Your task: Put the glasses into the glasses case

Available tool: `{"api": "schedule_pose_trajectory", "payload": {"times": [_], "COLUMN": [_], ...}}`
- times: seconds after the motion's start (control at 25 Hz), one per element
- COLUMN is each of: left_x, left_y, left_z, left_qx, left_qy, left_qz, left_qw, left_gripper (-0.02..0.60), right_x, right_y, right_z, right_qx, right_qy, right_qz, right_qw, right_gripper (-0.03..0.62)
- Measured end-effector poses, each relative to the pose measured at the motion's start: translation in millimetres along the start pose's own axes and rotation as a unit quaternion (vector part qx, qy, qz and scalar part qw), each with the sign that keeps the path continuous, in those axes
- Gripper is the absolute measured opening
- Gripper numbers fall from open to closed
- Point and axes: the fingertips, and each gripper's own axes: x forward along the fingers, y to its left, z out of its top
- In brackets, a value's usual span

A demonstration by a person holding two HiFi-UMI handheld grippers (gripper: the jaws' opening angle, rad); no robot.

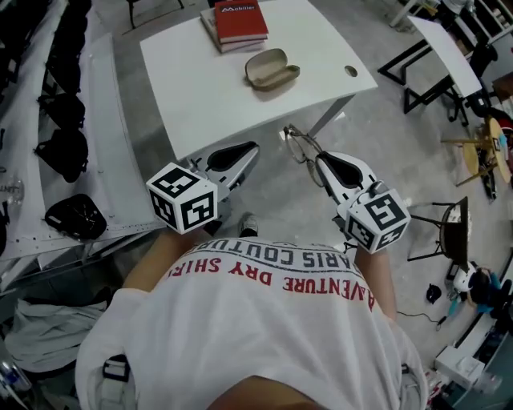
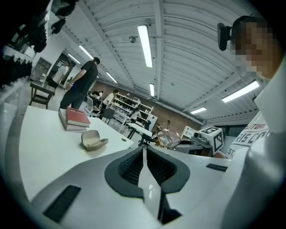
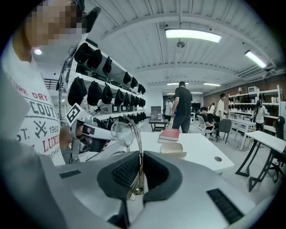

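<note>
white table (image 1: 192, 88) edge ahead; right gripper (image 1: 321, 160) clamps glasses (image 1: 302, 146); left gripper (image 1: 253, 148) closed, empty.

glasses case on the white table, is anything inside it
The glasses case lies open on the table, and the tan lining that shows is bare. The part under its raised lid is hidden. The glasses are not in it: the right gripper pinches them.

The surface (image 1: 200, 88) fills the upper centre of the head view. On it, a stack of books (image 1: 239, 24) lies at the top edge, with the glasses case (image 1: 271, 69) just below. Under the surface's lower edge are 2 claws side by side: the left claw (image 1: 253, 150) on the left, and the right claw (image 1: 320, 162) – the glasses (image 1: 303, 146) between its jaws – on the right.
</note>
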Motion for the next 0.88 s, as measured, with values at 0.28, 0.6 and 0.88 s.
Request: {"api": "schedule_pose_trajectory", "payload": {"times": [0.28, 0.6, 0.88], "left_x": [34, 53, 73], "left_y": [45, 63, 81], "left_z": [14, 24, 39], "left_qx": [-0.008, -0.002, 0.002], "left_qy": [0.005, 0.013, 0.011], "left_qz": [0.001, 0.009, 0.030], "left_qw": [1.0000, 0.9999, 0.9995], "left_gripper": [0.046, 0.046, 0.046], "right_x": [36, 56, 80], "right_y": [-39, -58, -85], "right_z": [0, 4, 14], "right_qx": [0.002, 0.005, -0.003], "right_qy": [0.016, 0.011, 0.003], "right_qz": [-0.005, -0.002, 0.024], "right_qw": [1.000, 1.000, 1.000], "right_gripper": [0.037, 0.037, 0.037]}}
